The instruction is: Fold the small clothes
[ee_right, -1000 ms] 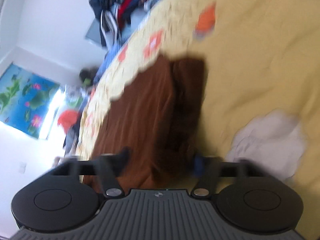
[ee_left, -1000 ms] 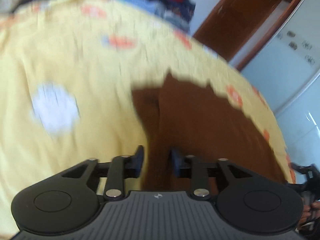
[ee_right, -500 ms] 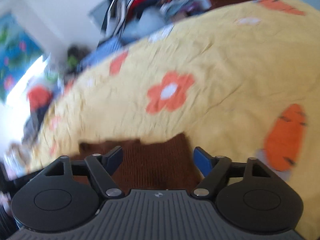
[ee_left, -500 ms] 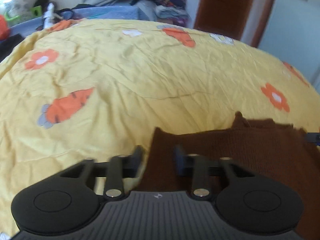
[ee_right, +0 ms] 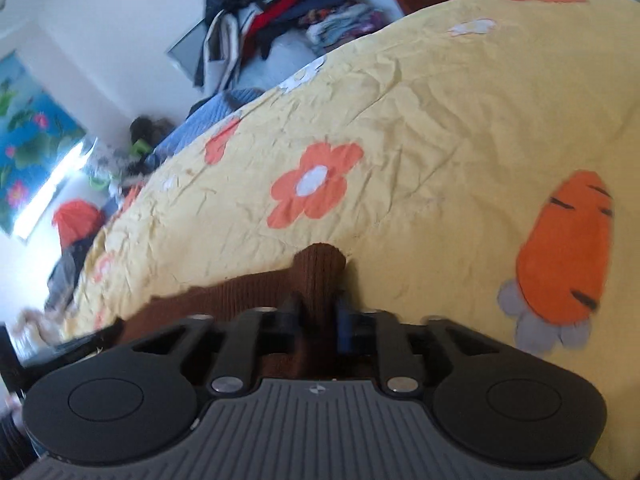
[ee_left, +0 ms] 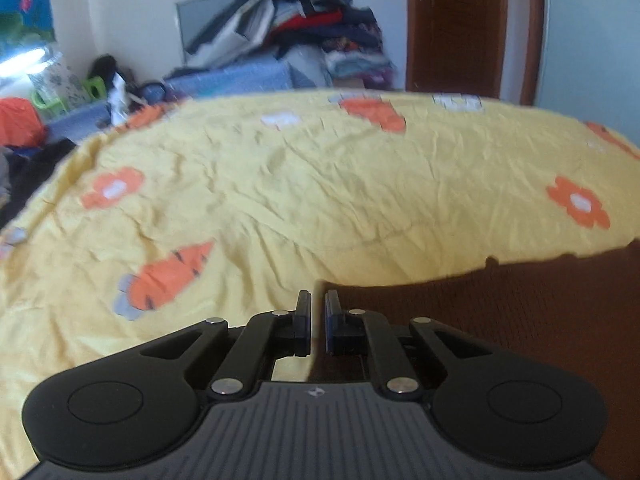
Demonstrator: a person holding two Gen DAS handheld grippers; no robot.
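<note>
While a brown knitted garment (ee_left: 520, 320) lies spread on the bed's yellow sheet (ee_left: 320, 184), the left hand-held gripper (ee_left: 317, 320) sits at the garment's left corner. Its jaws have just been closing and now stand nearly together, with only a thin strip of the brown edge showing in the slit between them, so they appear pinched on that corner. In the left wrist view the garment fills the lower right, its far edge running rightward across the sheet.

In the right wrist view the right hand-held gripper (ee_right: 318, 316) is clamped on a bunched corner of the same garment (ee_right: 320, 272), which pokes up in a rounded nub beyond the fingertips. The blue pad of its right finger (ee_right: 343, 326) presses against the knit. The garment's edge trails away to the left from this grip.

Orange flowers (ee_right: 314, 186) and carrots (ee_right: 564, 252) are printed on the sheet. Beyond the bed, a pile of clothes (ee_left: 304, 28) is heaped against the wall, beside a brown door (ee_left: 456, 28).
</note>
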